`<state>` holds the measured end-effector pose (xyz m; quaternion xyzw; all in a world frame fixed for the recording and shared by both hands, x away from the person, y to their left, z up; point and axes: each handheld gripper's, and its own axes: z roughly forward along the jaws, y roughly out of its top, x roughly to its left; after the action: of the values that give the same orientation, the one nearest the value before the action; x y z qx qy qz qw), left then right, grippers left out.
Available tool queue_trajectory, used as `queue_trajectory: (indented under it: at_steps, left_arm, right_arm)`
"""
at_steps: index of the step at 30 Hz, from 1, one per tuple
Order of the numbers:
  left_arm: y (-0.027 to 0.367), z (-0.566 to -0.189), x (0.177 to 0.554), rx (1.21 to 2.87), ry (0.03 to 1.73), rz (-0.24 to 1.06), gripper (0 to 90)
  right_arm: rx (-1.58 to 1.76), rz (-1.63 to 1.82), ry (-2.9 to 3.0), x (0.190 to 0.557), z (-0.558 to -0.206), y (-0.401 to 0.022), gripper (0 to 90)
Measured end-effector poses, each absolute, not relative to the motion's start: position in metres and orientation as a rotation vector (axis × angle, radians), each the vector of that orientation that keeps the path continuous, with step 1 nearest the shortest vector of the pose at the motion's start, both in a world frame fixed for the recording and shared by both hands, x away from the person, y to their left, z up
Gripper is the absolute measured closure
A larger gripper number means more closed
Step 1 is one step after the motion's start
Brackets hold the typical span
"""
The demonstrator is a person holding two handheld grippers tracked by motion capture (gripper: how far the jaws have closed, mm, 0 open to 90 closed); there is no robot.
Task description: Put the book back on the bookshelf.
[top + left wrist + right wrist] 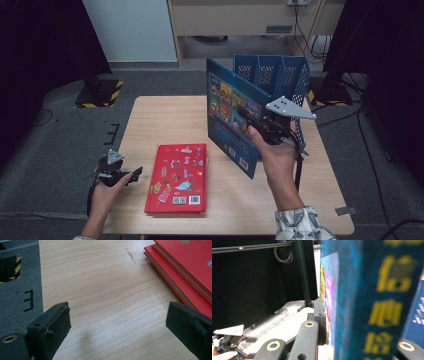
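Note:
A blue picture book (232,117) stands upright, lifted off the table in front of the blue file rack (280,75). My right gripper (252,122) is shut on its near edge, and the yellow-lettered spine (367,302) sits between the jaws. A red book (177,177) lies flat on the table's front left; in the left gripper view it is a stack of red books (185,267). My left gripper (131,176) rests at the table's left edge. It is open with nothing between its pads (117,322) and points toward the red stack.
The wooden table (160,120) has bare room behind and left of the red book. The rack stands at the back right corner. Dark stands with yellow-black striped bases (97,95) flank the table on the grey floor.

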<state>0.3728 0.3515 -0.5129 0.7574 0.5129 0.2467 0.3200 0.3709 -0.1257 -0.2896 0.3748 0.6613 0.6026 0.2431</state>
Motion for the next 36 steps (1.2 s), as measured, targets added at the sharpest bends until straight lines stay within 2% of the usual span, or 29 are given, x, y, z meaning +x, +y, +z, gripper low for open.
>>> queue_trajectory:
  at_steps: [23,36]
  left_arm:
    - [0.355,-0.510,0.373,1.968,1.354,0.673,4.8]
    - [0.356,-0.509,0.375,1.955,1.346,0.673,4.8]
  right_arm:
    - [1.151,1.535,1.661,0.377,-0.274,-0.178,83.1]
    - [1.193,1.433,1.598,0.422,-0.267,-0.165,83.1]
